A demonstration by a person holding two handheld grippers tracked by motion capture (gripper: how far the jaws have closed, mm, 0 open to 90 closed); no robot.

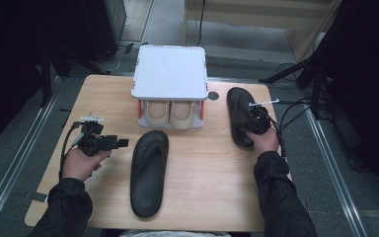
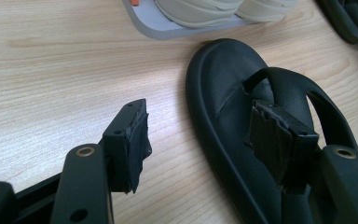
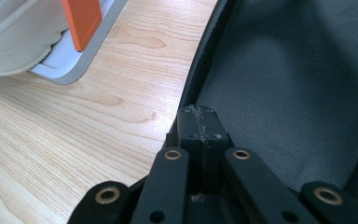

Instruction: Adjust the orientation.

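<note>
Two black thong sandals lie on the wooden table. The nearer sandal lies lengthwise in the middle, and my left gripper hovers open just left of its toe end. In the left gripper view, that gripper has one jaw over bare wood and the other over the sandal's strap. The second sandal lies at the right, beside the rack. My right gripper sits over it. In the right gripper view, that gripper is shut, its pads pressed together at the inner rim of this sandal.
A low two-tier shoe rack with a white top stands at the back middle, with a beige pair of shoes on its lower shelf. Its grey base and an orange post are close to my right gripper. Cables trail off both table sides.
</note>
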